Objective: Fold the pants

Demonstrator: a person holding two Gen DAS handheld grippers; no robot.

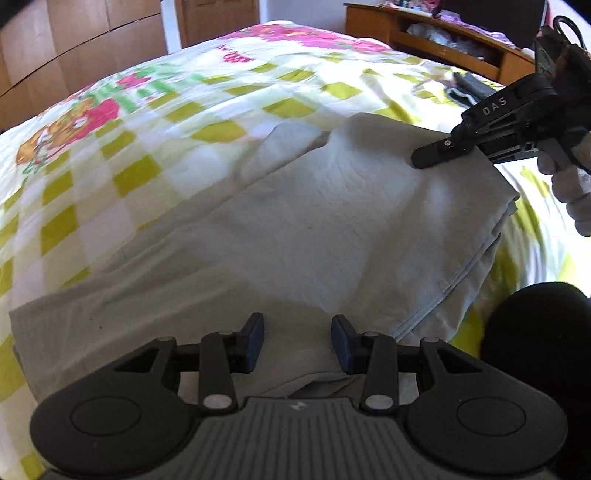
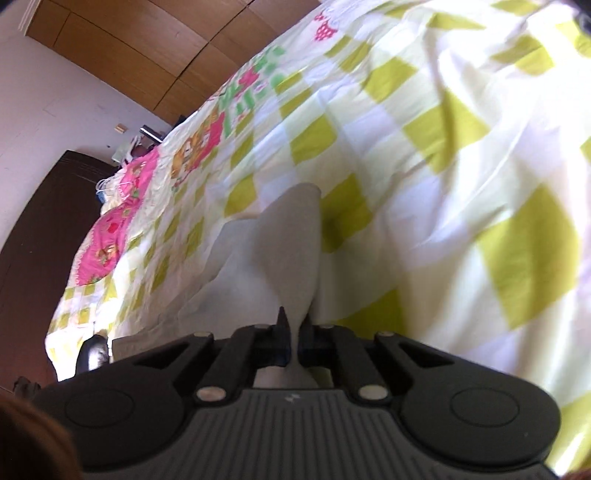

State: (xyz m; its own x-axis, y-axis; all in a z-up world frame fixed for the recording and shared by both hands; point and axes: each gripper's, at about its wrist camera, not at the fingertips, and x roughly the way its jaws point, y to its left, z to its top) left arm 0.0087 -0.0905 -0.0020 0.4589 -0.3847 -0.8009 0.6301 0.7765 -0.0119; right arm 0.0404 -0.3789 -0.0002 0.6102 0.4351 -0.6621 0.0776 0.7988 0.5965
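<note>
Light grey pants lie spread on the bed, with layered hems along their right edge. My left gripper hovers over their near end with its jaws apart; the cloth lies beneath the pads and none is pinched between them. My right gripper reaches in from the upper right in a white-gloved hand, its tips together on the far part of the pants. In the right wrist view the right gripper is shut on a raised fold of the grey pants.
A quilt with green and white checks and pink cartoon prints covers the bed. Dark clothes lie near a wooden headboard shelf. Wooden wardrobes stand behind. A dark rounded shape sits at the right.
</note>
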